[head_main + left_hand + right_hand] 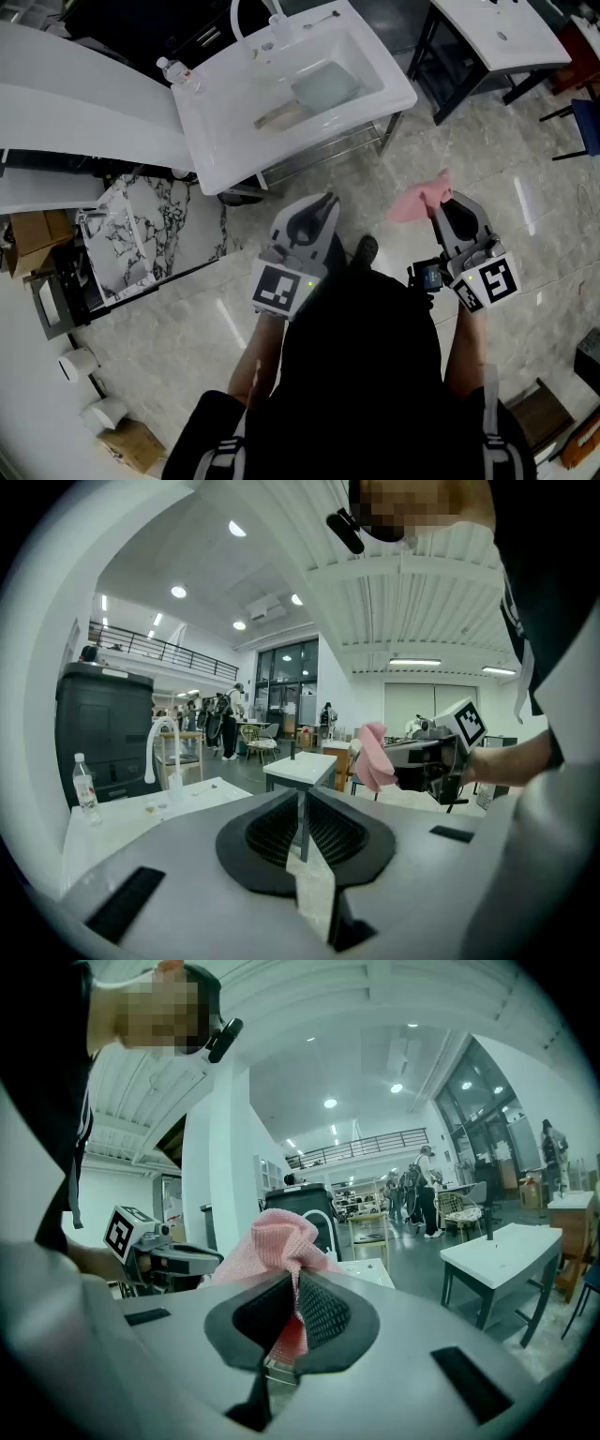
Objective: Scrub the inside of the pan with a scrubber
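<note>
At the far left a clear water bottle (174,71) stands on the corner of a white sink (211,159), and a curved white tap (246,14) rises at the sink's far edge. In the basin lies the pan (323,86), pale green and squarish, its light wooden handle pointing near and left. Nearer, over the marbled floor (544,281), the left gripper (328,202) is held out with its 2 jaws pressed together and nothing between them. To its right, about level with it but apart, the right gripper (443,202) is clamped on the scrubber (420,199). It is a pink, open-weave cloth, crumpled into a bunch that sticks out past the jaw tips and leans toward the left gripper. Scrubber and both grippers are well short of the sink, clear of the pan.
</note>
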Available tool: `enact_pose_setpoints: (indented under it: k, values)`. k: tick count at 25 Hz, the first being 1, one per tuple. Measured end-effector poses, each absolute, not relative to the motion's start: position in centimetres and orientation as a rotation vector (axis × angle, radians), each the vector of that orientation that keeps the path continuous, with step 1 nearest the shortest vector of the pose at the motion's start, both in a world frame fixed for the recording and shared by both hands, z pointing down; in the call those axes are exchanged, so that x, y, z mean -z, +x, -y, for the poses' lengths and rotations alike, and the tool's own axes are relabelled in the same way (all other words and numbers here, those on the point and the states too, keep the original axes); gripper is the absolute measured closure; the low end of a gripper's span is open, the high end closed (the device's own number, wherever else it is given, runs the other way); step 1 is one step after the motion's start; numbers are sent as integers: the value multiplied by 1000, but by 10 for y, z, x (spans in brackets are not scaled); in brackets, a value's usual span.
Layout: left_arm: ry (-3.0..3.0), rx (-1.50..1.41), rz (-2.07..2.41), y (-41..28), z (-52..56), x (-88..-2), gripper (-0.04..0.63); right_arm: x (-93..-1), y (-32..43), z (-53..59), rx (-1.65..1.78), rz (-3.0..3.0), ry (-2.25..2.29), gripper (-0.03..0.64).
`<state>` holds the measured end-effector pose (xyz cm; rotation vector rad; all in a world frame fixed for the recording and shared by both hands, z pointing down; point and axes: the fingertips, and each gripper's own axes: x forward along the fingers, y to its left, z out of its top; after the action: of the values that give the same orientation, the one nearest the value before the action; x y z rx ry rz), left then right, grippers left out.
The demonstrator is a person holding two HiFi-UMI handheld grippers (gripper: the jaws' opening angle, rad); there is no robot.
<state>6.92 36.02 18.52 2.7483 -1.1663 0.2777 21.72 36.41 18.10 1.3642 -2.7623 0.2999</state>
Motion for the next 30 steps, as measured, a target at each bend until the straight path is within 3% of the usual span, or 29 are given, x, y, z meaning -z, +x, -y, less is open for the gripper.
enact_pose_setpoints:
  k: [20,30]
  values:
    - [2753,-318,1167,71,-383,-197,540,-183,222,-384,-462,2880,1387,583]
    - [2701,-333,1158,48,-333,-221,540,-188,197,-337,-444,2899,1359,583]
